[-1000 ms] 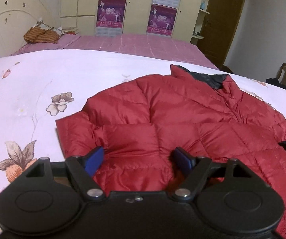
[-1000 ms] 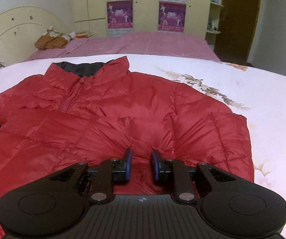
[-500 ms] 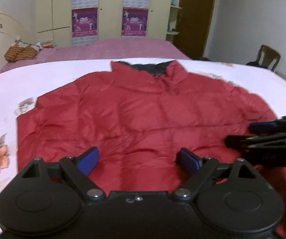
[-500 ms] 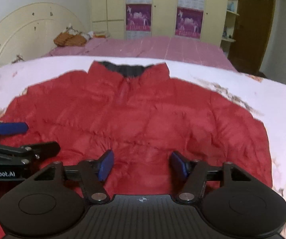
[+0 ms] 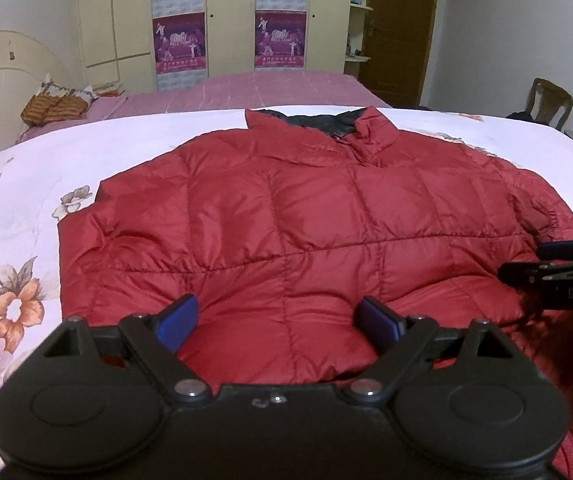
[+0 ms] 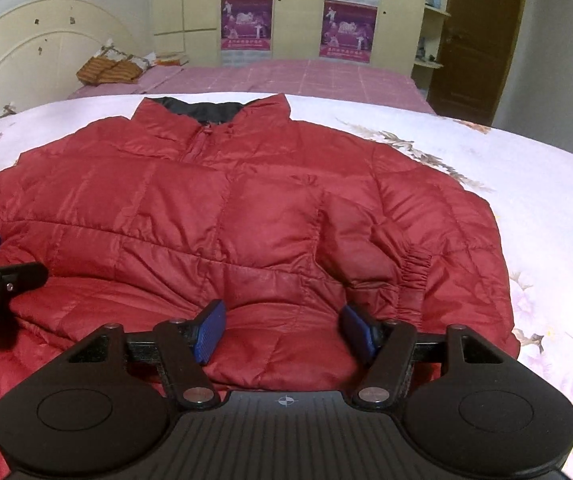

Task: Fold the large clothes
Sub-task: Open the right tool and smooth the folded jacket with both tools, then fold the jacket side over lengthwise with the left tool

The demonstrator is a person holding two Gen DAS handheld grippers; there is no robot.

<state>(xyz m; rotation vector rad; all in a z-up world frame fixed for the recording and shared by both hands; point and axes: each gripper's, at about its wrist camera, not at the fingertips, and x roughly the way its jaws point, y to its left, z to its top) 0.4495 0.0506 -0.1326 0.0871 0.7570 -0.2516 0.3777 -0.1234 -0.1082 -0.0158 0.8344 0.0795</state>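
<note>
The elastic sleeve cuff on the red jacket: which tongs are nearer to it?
Right. The right tongs sit open just beside the sleeve cuff, which lies off their right finger. The left tongs, also open, are over the jacket's opposite half.

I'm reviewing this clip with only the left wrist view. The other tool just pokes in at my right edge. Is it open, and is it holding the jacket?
Observer: The right wrist view shows the right tool open, jaws wide apart, at the near hem of the red jacket, gripping nothing.
Operator: Where's the sleeve on that side?
Observer: It's folded inward across the front. Its elastic cuff lies just ahead of the tool, to the right.
Operator: Is there any bed past that side of the jacket?
Observer: Yes, the floral sheet shows beyond the jacket's right edge.
</note>
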